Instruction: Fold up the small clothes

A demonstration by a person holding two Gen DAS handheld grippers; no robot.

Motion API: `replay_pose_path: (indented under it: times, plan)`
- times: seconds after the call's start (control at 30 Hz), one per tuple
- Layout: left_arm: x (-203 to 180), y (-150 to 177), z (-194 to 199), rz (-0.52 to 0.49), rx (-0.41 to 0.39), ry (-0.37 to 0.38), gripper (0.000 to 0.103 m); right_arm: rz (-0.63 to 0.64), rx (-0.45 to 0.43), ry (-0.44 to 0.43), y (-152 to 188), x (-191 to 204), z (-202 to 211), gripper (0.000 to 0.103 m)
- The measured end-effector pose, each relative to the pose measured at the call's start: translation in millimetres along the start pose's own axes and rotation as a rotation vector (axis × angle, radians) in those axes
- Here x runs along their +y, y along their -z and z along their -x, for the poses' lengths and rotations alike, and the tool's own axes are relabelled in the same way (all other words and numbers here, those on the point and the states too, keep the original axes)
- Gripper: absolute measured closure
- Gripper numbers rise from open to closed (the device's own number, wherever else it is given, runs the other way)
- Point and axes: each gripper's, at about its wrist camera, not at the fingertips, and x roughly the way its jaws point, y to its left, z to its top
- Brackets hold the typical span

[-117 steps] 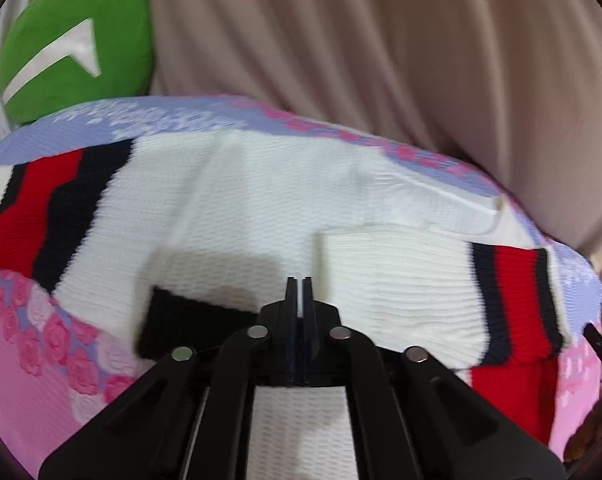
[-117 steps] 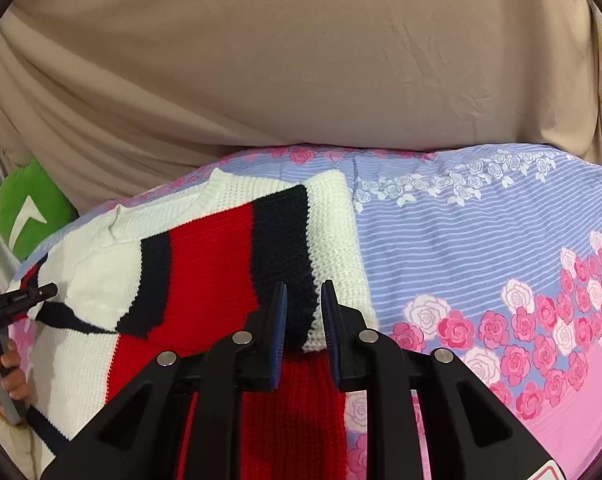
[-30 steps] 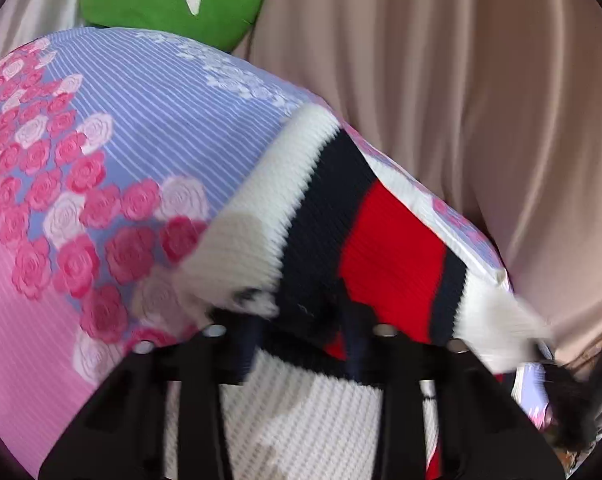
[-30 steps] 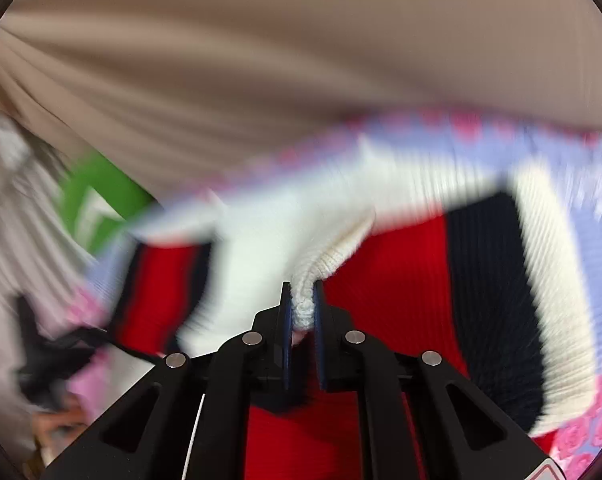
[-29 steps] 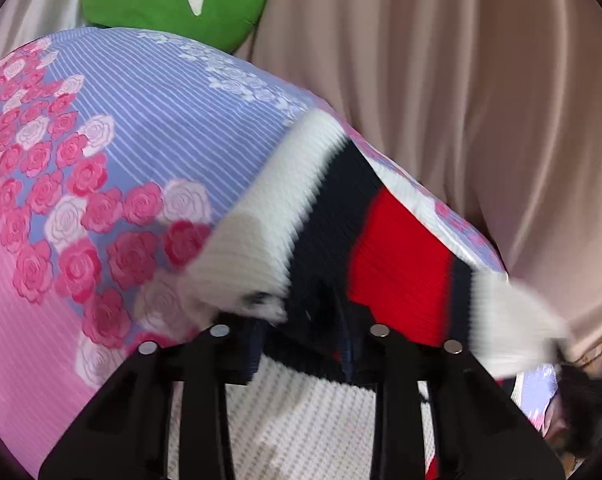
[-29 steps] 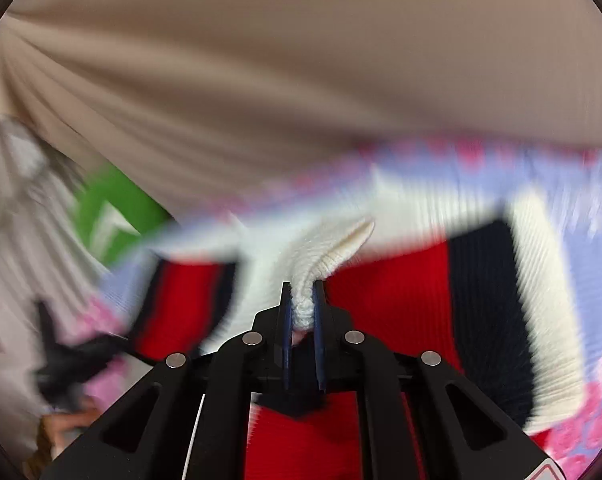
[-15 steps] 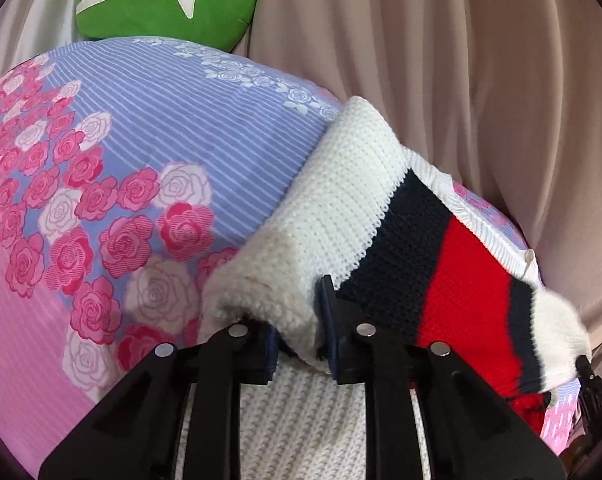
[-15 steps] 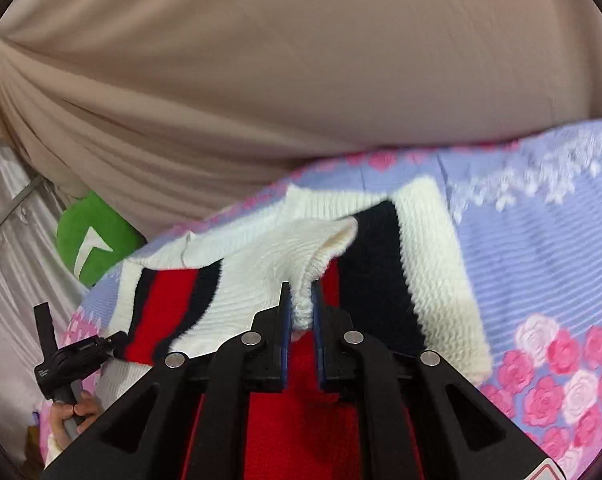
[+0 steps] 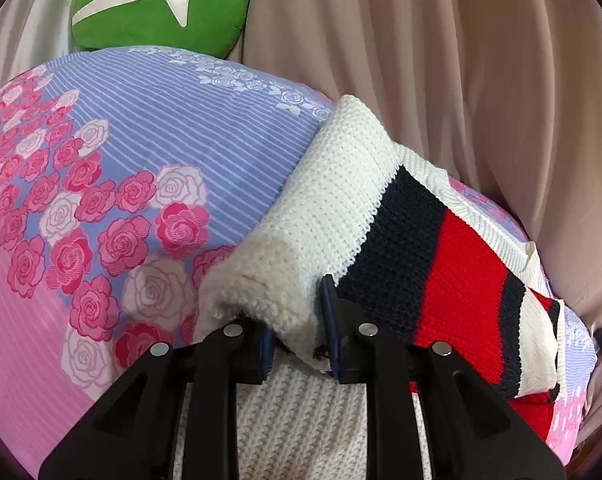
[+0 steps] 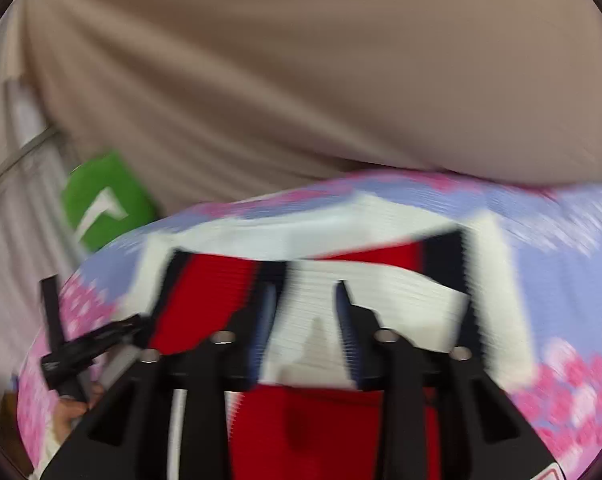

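A small knit sweater [image 9: 441,264], white with navy and red bands, lies folded on the flowered bedsheet [image 9: 113,184]. In the left wrist view my left gripper [image 9: 297,332] stands with its jaws apart around the sweater's rolled white hem, which bulges loosely between them. In the blurred right wrist view my right gripper [image 10: 305,316] is open above the sweater [image 10: 377,292], over a white folded panel. The left gripper and the hand holding it show at the lower left of that view [image 10: 81,352].
A green cushion [image 9: 157,4] with a white mark lies at the far end of the bed and also shows in the right wrist view [image 10: 101,204]. Beige draped cloth [image 9: 441,60] hangs behind the bed. The sheet's far edge runs just beyond the sweater.
My right gripper has opened and let go of the white fold, which now lies flat on the sweater. My left gripper's jaws have spread wider around the hem. The right camera is moving.
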Motion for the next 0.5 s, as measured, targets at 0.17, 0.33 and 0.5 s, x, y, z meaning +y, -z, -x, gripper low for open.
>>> replay_pose_path:
  times: [0.17,0.33,0.5]
  plan:
    - [3.4,-0.3,-0.5,0.009,0.002,0.02,0.083,0.104,0.128,-0.103,-20.5,77.6,-108.1,0.05]
    - [-3.6,0.2,-1.6,-0.028,-0.002,-0.013,0.081,0.138,0.161,-0.103,-25.8,109.9,-172.6,0.05]
    - [-10.7,1.7,-1.8,-0.06,-0.006,-0.041,0.079,0.181,0.211,-0.035,-14.8,116.7,-214.1,0.058]
